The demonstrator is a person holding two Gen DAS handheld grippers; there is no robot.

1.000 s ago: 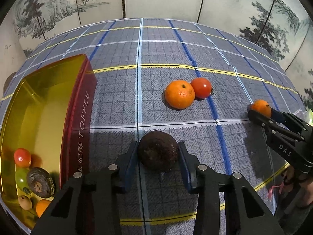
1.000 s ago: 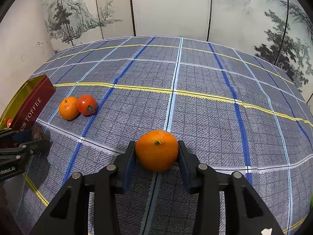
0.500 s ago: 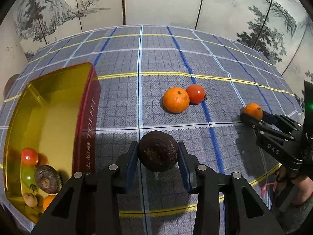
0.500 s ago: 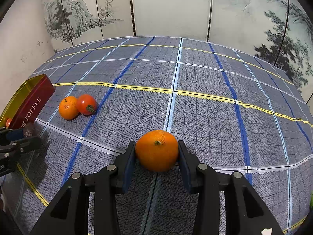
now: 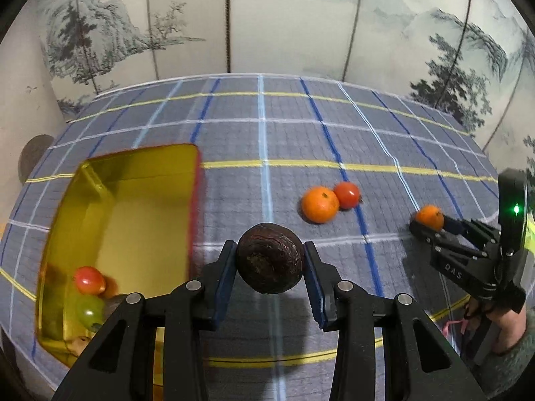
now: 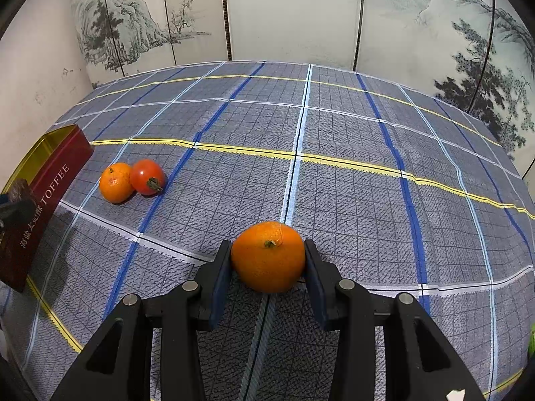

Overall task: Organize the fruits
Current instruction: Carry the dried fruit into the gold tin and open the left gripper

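While the left gripper [image 5: 270,264] grips a dark wrinkled fruit [image 5: 270,258] above the cloth, the toffee tin [image 5: 192,200] lies to its left with fruit inside; carry it clear over the red rim before letting go. In the right wrist view, the right gripper [image 6: 268,260] clamps an orange [image 6: 268,256], its turn after.

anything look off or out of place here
Nothing is damaged or spilled. Only an orange and a tomato, touching, lie loose on the cloth outside the toffee tin. The left gripper grips a dark fruit; the right gripper grips another orange.
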